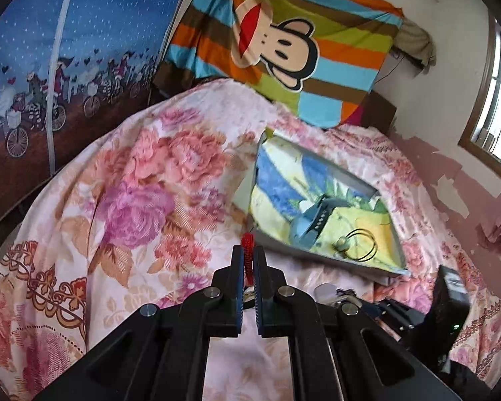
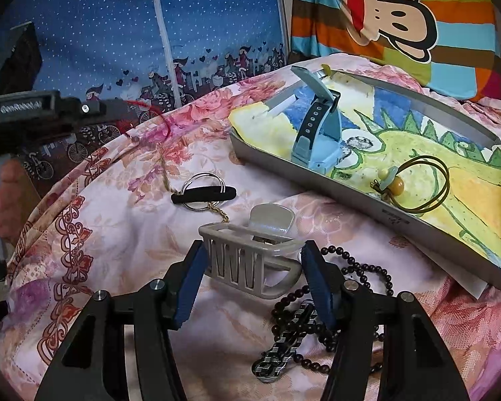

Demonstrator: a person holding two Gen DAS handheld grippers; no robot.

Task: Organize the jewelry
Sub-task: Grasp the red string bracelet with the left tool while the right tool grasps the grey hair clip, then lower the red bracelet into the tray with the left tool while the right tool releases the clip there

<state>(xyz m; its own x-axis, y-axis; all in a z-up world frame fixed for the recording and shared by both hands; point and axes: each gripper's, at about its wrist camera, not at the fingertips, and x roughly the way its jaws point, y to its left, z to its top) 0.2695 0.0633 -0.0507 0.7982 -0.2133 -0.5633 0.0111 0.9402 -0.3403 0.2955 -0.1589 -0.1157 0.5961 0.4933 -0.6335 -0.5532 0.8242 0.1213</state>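
Observation:
My left gripper [image 1: 248, 250] is shut on a red cord [image 1: 248, 241] held above the floral bedspread. In the right wrist view that gripper [image 2: 93, 108] is at the upper left, and the red cord [image 2: 153, 113] trails from it down towards the metal rings [image 2: 203, 193]. My right gripper [image 2: 252, 250] is shut on a grey hair claw [image 2: 247, 264], one finger at each end. The grey tray [image 2: 317, 180] holds a blue watch [image 2: 317, 133] and an olive hair tie with a bead [image 2: 417, 180]. The left wrist view shows the tray [image 1: 317, 254] ahead to the right.
On the bedspread lie a black hair tie [image 2: 203, 197], a gold chain [image 2: 221, 215], dark beads [image 2: 354, 267] and a patterned barrette [image 2: 284, 351]. A person's hand [image 2: 0, 197] is at the left. A striped cartoon blanket [image 1: 284, 50] and a blue curtain [image 1: 66, 50] stand behind.

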